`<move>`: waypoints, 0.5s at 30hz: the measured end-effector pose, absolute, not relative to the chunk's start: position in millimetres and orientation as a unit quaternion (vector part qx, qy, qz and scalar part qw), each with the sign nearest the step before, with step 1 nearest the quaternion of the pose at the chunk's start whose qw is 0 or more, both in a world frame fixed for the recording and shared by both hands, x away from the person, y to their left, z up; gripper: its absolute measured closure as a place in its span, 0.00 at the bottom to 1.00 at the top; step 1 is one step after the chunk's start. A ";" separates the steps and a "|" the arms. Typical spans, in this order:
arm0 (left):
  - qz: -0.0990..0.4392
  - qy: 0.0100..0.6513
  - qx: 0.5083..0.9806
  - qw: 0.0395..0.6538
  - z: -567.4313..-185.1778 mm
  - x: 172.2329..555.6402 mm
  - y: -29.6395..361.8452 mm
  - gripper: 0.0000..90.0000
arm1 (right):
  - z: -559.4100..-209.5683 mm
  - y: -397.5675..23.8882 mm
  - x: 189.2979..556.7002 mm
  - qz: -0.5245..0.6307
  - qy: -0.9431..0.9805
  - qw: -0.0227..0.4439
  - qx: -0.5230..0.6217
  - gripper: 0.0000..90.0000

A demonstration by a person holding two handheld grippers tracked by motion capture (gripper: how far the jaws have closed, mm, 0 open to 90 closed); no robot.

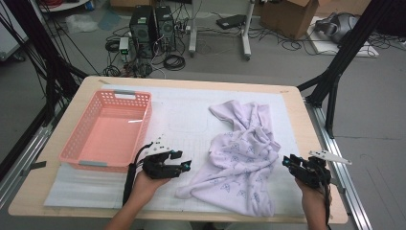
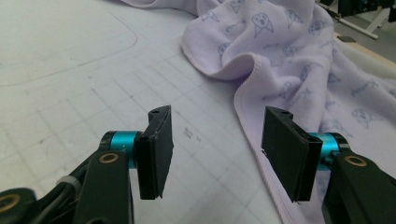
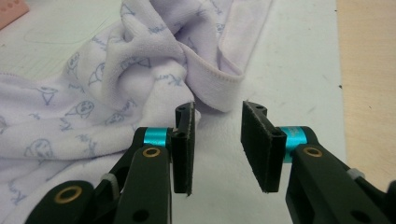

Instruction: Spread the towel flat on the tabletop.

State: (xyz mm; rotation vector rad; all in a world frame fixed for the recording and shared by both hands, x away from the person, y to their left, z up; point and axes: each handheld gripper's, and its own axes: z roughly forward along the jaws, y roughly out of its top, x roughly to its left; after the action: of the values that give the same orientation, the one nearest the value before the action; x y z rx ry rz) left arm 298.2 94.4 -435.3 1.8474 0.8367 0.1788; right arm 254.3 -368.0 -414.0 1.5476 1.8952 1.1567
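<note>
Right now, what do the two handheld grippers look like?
The left gripper and right gripper have black bodies, flat black jaw pads, teal collars and brass-coloured rivets. Each carries a grey three-cornered plate and trails a black cable along a bare forearm.

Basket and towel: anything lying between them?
Nothing. In the high view only bare white mat separates the pink basket from the lilac towel; the left gripper hovers at that gap's near end, jaws open.

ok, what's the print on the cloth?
Pale lilac cloth with small blue-grey cartoon faces; the right gripper view shows it best.
</note>
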 end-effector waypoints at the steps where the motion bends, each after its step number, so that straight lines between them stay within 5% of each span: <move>1: 0.072 0.352 0.772 0.524 -435.0 302.8 91.5 0.52 | -414.9 -369.4 253.1 0.415 0.685 0.218 0.558 0.72; 8: 0.051 0.366 0.778 0.509 -431.4 332.9 59.6 0.58 | -419.9 -378.4 252.3 0.417 0.678 0.214 0.565 0.72; 15: 0.047 0.366 0.780 0.504 -430.3 356.2 24.5 0.36 | -420.1 -371.8 254.8 0.415 0.690 0.211 0.554 0.73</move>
State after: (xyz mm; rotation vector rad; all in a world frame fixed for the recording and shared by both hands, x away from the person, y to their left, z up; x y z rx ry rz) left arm 356.2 24.5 -430.3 1.8837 0.8844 0.1146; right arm 254.8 -371.8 -420.1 1.5381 1.9179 1.1538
